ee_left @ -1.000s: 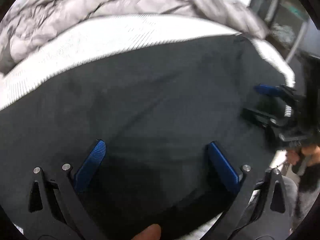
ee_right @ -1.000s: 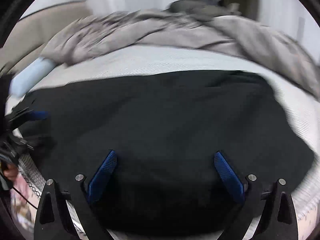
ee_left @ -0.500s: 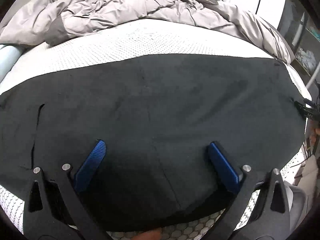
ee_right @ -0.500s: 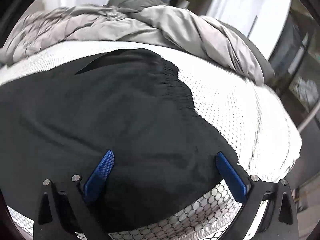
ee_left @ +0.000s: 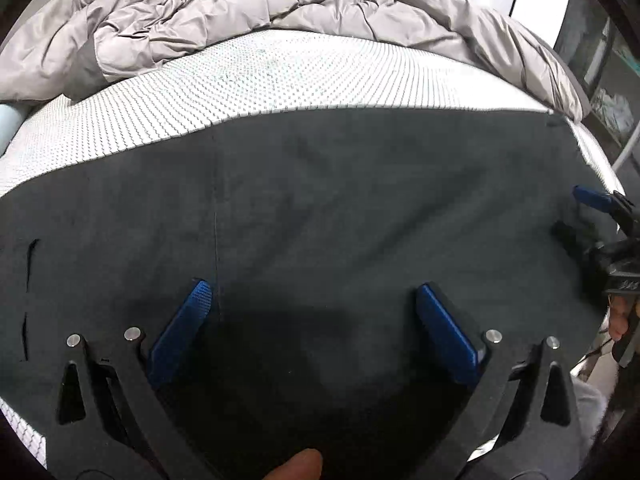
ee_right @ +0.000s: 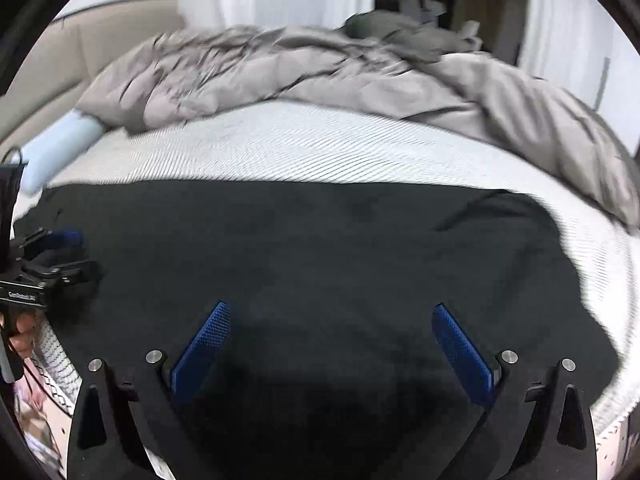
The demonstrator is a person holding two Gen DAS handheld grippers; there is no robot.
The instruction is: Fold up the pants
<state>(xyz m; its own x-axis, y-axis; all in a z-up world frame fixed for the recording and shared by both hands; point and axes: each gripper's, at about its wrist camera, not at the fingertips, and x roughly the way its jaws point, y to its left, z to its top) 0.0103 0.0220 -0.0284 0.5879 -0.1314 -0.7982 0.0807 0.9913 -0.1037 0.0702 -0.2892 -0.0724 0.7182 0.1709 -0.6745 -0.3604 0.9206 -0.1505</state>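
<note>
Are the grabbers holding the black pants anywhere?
No. The left gripper and the right gripper both have their jaws wide open above the pants, gripping nothing.

Dark pants (ee_left: 360, 208) — spread flat, crosswise on white mattress (ee_left: 248, 92).

One marking found in each view, both on gripper bodies. In the right wrist view, the left gripper (ee_right: 60, 252) carries a small white label on its black body at the frame's left edge; the print is blurred and cannot be read with any certainty. In the left wrist view, the right gripper (ee_left: 580, 216) bears a similar pale mark, too small to read. No other text, numbers or signs can be read.
</note>
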